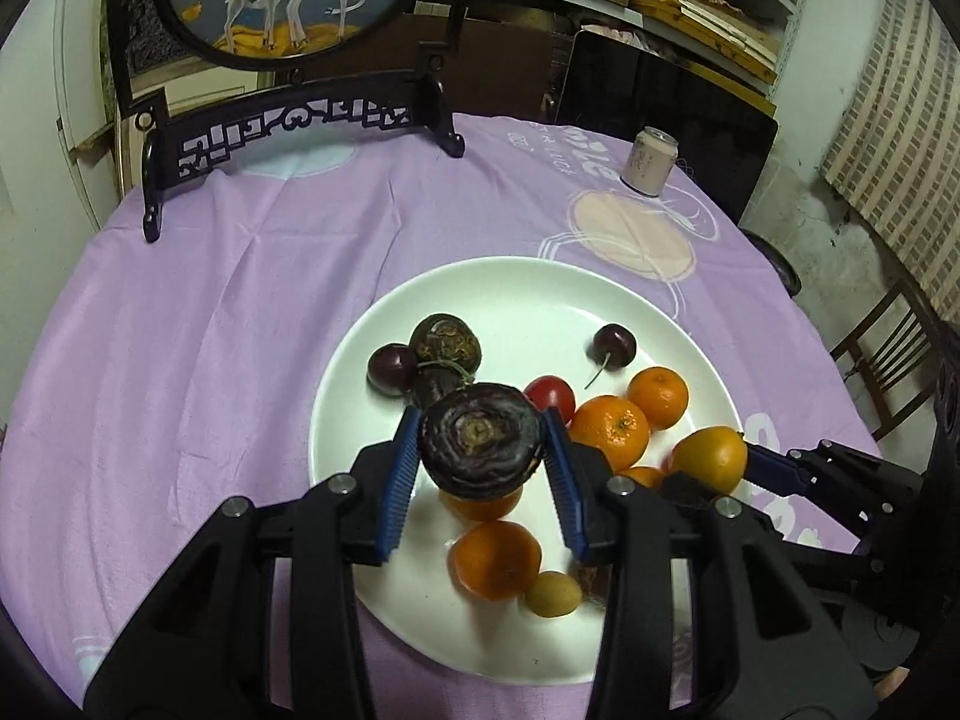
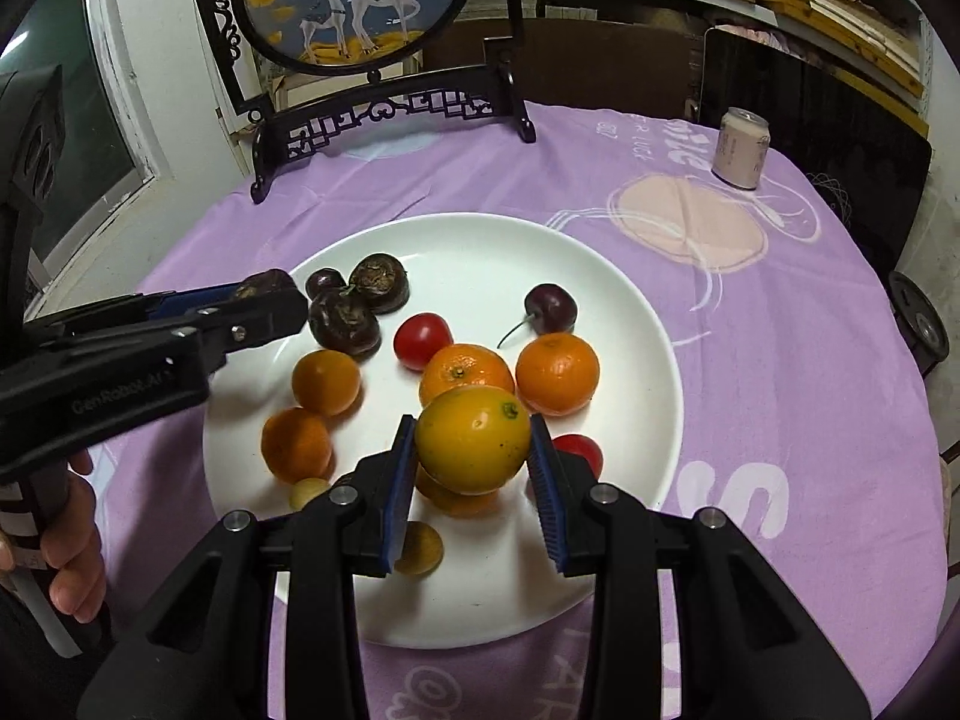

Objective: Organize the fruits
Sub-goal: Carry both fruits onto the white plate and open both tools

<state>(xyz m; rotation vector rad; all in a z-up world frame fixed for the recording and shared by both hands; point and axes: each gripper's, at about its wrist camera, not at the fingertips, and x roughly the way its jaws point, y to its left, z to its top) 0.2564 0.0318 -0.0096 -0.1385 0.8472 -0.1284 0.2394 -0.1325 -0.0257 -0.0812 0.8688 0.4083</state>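
Observation:
A white plate on the purple cloth holds several fruits. My left gripper is shut on a dark water chestnut, lifted above the plate's near-left part. My right gripper is shut on a yellow-orange citrus fruit, also raised over the plate. On the plate lie mandarins, two more water chestnuts, dark cherries, a red cherry tomato and small yellowish fruits. In the right wrist view the left gripper reaches in from the left with its chestnut.
A carved black stand with a round deer picture rises at the table's far edge. A pink drink can stands at the far right. A hand grips the left tool's handle. A chair sits beyond the table's right edge.

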